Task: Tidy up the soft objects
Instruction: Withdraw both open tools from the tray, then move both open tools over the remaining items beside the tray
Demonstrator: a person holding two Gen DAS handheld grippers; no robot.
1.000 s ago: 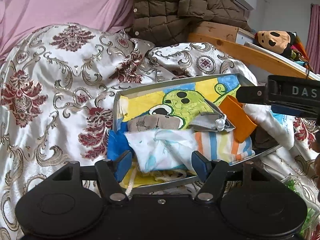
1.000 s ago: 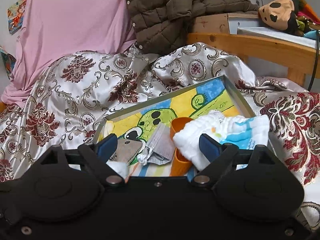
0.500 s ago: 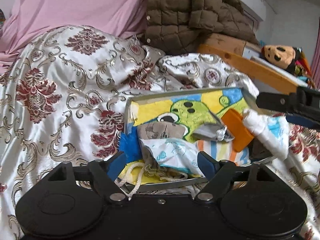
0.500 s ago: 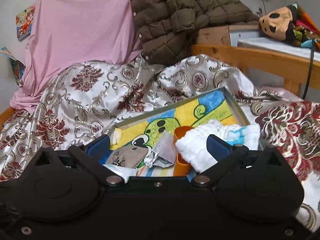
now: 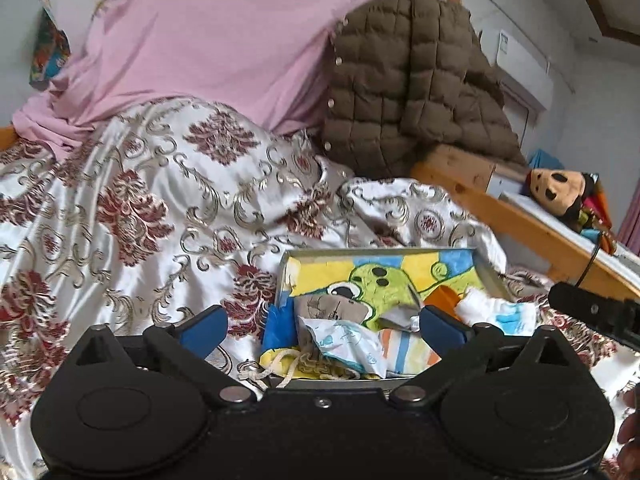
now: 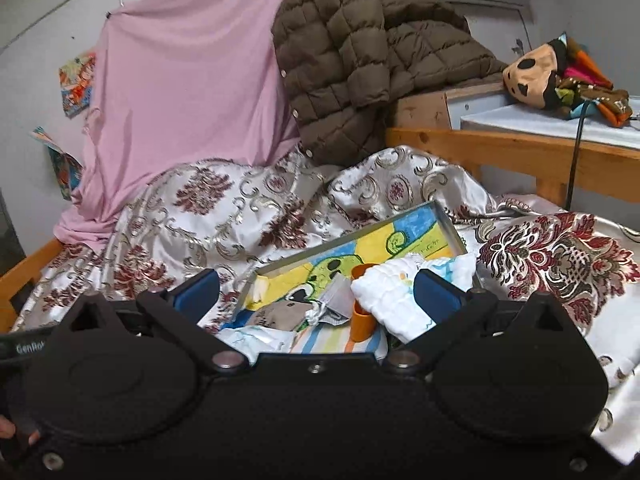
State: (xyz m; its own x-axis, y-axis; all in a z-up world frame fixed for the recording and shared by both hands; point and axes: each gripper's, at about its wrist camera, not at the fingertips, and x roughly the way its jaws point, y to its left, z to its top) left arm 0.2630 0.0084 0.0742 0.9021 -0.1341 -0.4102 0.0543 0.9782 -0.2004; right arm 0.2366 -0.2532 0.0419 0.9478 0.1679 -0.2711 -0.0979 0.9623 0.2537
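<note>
Our left gripper [image 5: 322, 326] is opening, nothing between its pads; our right gripper [image 6: 316, 294] stands wide and empty. The soft cloths [image 5: 348, 344] lie in the tray [image 5: 380, 250]. We judge placing finished; next, choose another soft item.

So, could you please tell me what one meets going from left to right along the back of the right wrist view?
Pink sheet → brown puffer jacket → spotted plush toy.

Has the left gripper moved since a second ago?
Yes. The left gripper has pulled back and up from the tray, which now looks smaller; its jaws are opening, nothing between them.
</note>
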